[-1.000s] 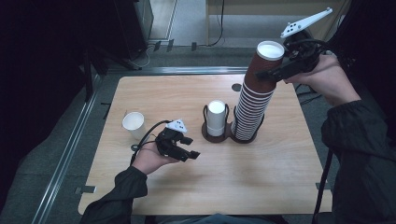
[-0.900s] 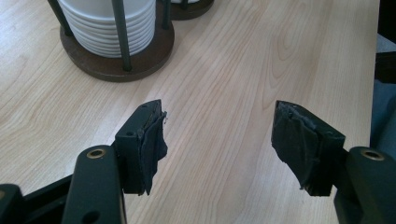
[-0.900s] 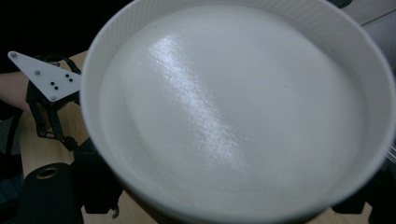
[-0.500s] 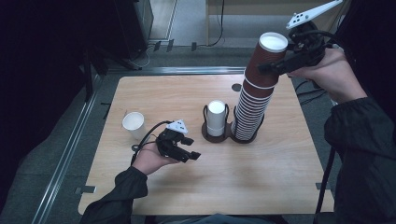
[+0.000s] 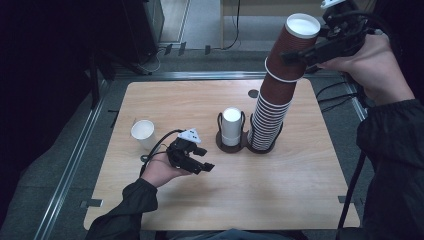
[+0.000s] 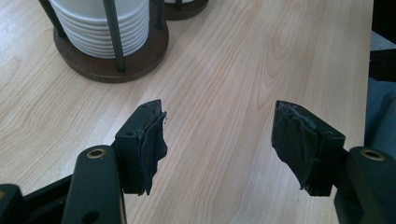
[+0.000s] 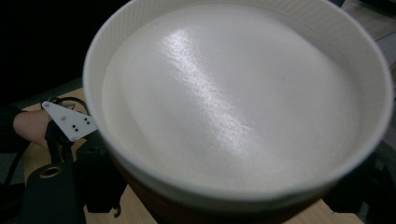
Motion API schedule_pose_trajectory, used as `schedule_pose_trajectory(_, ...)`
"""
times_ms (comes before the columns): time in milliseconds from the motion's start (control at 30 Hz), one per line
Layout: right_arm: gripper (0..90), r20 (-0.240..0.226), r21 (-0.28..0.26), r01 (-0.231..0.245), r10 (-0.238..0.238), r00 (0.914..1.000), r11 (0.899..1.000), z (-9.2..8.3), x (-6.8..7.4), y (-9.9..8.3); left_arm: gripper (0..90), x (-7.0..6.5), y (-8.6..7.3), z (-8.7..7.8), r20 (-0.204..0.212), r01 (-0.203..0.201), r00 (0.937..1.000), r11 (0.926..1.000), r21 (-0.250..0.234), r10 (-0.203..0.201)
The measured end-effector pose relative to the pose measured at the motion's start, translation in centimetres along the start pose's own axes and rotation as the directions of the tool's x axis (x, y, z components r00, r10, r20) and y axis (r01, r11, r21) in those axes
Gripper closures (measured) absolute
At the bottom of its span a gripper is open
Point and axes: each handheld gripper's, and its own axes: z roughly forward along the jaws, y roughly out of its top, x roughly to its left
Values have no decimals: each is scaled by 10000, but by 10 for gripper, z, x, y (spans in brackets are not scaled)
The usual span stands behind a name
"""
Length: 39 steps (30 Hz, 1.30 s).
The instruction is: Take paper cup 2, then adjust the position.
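Observation:
A tall stack of brown paper cups (image 5: 267,125) rises from a dark holder at the table's middle right. Above it my right gripper (image 5: 297,52) is shut on the top brown cup (image 5: 296,37), which is tilted and drawn partway out of the stack. The right gripper view looks into that cup's white inside (image 7: 233,93). My left gripper (image 5: 202,165) lies low over the table in front of the holders. Its jaws stand open over bare wood (image 6: 219,135) with nothing between them.
A short stack of white cups (image 5: 231,125) sits in a second holder (image 6: 112,70) beside the brown stack. One loose white cup (image 5: 143,132) stands at the left. The wooden table (image 5: 280,190) has a cable hole (image 5: 253,93) at the back.
My right gripper has risen with the top brown cup, drawing it up out of the stack. The left gripper has stayed where it was.

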Motion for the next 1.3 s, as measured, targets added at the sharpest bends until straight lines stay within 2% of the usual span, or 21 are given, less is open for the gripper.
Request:
schedule_pose_trajectory(67, 180, 214, -105, 101, -99, 9997, 9999, -8, 3, 5, 339, 0, 0, 0, 19, 22, 10000, 10000, -19, -22)
schedule_pose_trajectory(267, 180, -157, -304, 196, -201, 9997, 9993, -21, 14, 14, 336, 1, 0, -1, 36, 86, 10000, 9999, -144, -86)
schedule_pose_trajectory(333, 180, -493, -349, 216, -234, 9985, 9992, -23, 22, 14, 335, 2, 0, -1, 21, 119, 9999, 9998, -151, -118)
schedule_pose_trajectory(500, 180, -894, -286, 360, -384, 9953, 9989, -16, 41, 8, 336, 2, 0, -2, -23, 119, 9999, 9998, -132, -119)
schedule_pose_trajectory(633, 180, -1091, -521, 561, -615, 9921, 9971, -11, 52, 1, 336, 3, -1, -3, -18, 96, 10000, 9998, -154, -96)
schedule_pose_trajectory(800, 181, -1338, -251, 523, -552, 9895, 9983, -11, 57, 0, 336, 3, -1, -4, -75, 127, 9999, 9998, -159, -128)
schedule_pose_trajectory(1300, 180, -2078, -250, 750, -786, 9750, 9969, 5, 74, -22, 335, 4, -1, -7, -35, 236, 9997, 9991, -352, -237)
